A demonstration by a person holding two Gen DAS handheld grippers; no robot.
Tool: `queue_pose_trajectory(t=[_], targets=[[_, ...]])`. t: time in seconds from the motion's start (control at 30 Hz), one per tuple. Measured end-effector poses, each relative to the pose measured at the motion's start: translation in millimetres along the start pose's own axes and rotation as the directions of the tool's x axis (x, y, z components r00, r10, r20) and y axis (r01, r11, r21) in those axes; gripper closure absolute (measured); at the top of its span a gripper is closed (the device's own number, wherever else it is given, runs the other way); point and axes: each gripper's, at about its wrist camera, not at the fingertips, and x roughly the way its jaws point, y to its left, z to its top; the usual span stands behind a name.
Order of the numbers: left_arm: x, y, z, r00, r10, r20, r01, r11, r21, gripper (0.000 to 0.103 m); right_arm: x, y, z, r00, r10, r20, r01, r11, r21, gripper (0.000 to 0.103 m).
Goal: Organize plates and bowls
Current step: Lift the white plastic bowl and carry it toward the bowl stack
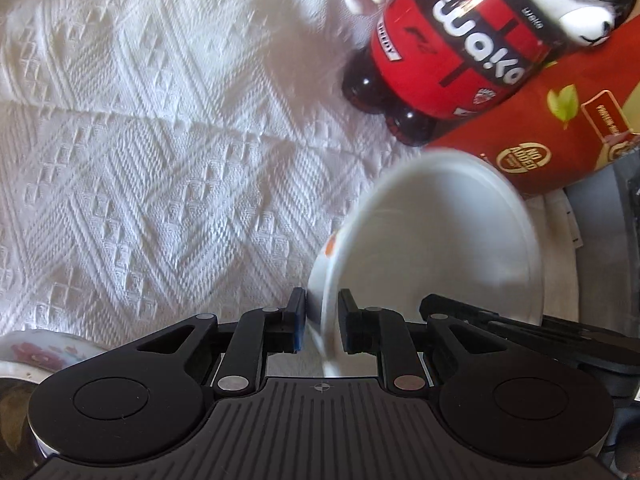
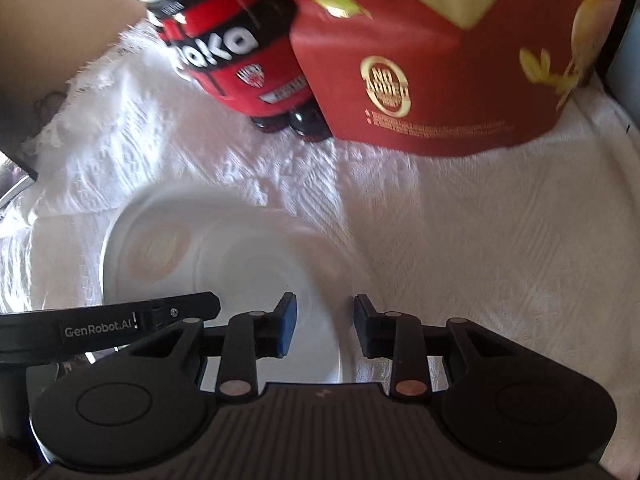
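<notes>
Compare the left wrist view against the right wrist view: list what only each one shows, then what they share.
Only the left wrist view shows the left gripper clamped on the rim of a tilted white bowl, plus a floral dish at the lower left edge.

Only the right wrist view shows the right gripper open with nothing between its fingers, and a wall and dark objects at the left edge.

Both show the white textured cloth, the red Waka bottle, the red canister, and the bowl, which is blurred in the right view.

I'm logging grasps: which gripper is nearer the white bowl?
Left. The left gripper pinches the white bowl by its rim; the right gripper hangs open just above it, not touching.
</notes>
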Motion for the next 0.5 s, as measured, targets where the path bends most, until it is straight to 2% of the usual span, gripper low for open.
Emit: queue_pose_trajectory(t=[0.2,0.37,0.5], targets=[[-14,-3,6,0.999,0.01,0.039,-0.011,1.0,0.02,0.084,7,5,1,1.0,0.004,0.002,-0.004,1.0,-0.019,0.07],[-51,-8,9,0.993,-0.021,0.113,0.02,1.0,0.015,0.084,-25,17,1,0.997,0.013,0.078,-0.008,0.997,-0.075,0.072],[-90,-18,10,0.981,-0.04,0.192,0.034,0.999,0.033,0.084,-58,30,-3,0.988,0.042,0.146,-0.023,0.991,-0.129,0.072]])
